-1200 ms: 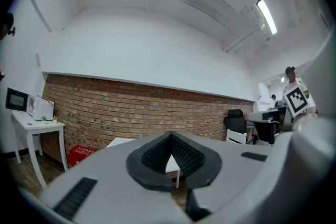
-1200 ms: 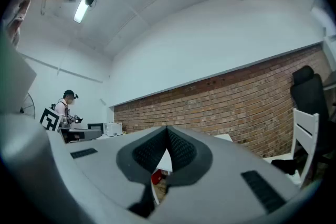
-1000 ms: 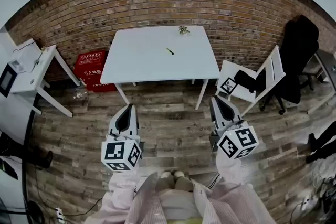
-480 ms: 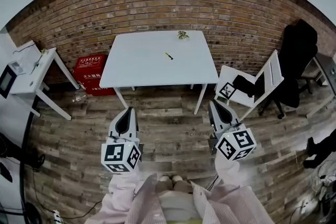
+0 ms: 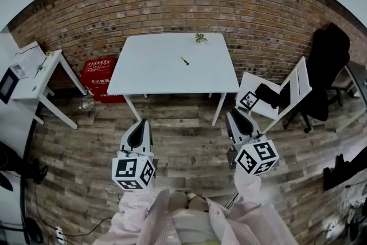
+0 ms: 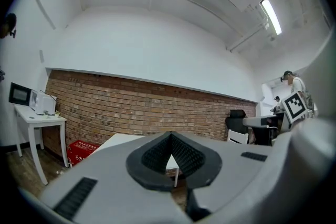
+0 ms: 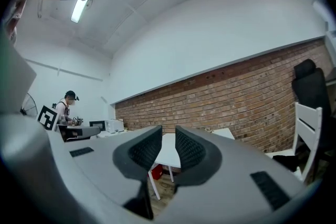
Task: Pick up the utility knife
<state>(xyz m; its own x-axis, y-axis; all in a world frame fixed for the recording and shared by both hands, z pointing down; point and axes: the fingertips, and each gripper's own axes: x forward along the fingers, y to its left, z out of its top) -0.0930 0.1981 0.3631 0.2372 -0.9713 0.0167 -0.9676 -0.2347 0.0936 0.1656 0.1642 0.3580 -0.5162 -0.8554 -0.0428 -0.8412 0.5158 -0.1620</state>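
The utility knife (image 5: 184,60) is a small dark thing lying on the white table (image 5: 149,74), toward its far middle, well ahead of both grippers. My left gripper (image 5: 140,125) (image 6: 169,136) is held level over the wooden floor, short of the table; its pads meet at the tips and hold nothing. My right gripper (image 5: 234,116) (image 7: 168,136) is also level, near the table's right front leg. Its jaws are opening, with a narrow gap and nothing between them.
A small green sprig (image 5: 200,38) lies at the table's far edge. A red box (image 5: 97,74) stands by the brick wall at the left, beside a white side table (image 5: 34,74). A white chair (image 5: 275,94) and a black office chair (image 5: 327,60) stand to the right.
My right gripper has drifted slightly left and lower in the head view. The left gripper has hardly moved. The knife lies where it was on the table.
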